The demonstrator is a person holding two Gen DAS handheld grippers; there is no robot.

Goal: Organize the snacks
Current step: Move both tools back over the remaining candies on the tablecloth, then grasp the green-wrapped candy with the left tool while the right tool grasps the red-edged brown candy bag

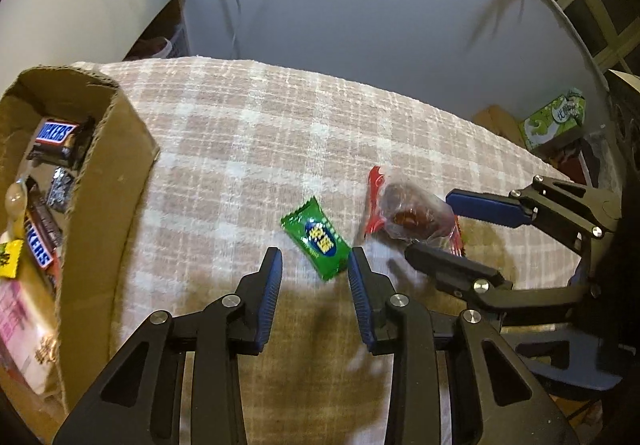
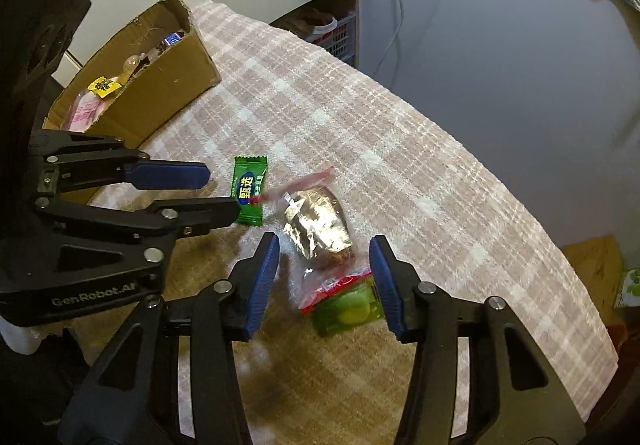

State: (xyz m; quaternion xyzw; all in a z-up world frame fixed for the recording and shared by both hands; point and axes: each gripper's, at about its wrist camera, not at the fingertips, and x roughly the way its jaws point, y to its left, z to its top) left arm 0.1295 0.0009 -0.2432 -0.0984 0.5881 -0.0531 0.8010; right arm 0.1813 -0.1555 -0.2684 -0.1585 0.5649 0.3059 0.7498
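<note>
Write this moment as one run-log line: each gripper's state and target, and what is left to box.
left gripper: open, over green candy | right gripper: open, straddling clear snack bag | cardboard box: part-filled | both snacks on cloth

**Both grippers angled down, jaws partly apart**

The left gripper (image 1: 315,263) fills the lower middle of its own view, pointing steeply downward, its blue-padded fingers (image 1: 270,297) parted with a clear gap between them. In the right wrist view it enters from the left edge (image 2: 222,191), black linkage stacked behind it. The right gripper (image 2: 325,249) sits at the lower middle of its own view, also tilted steeply down, jaws wider apart. In the left wrist view it reaches in from the right edge (image 1: 430,225).
</note>
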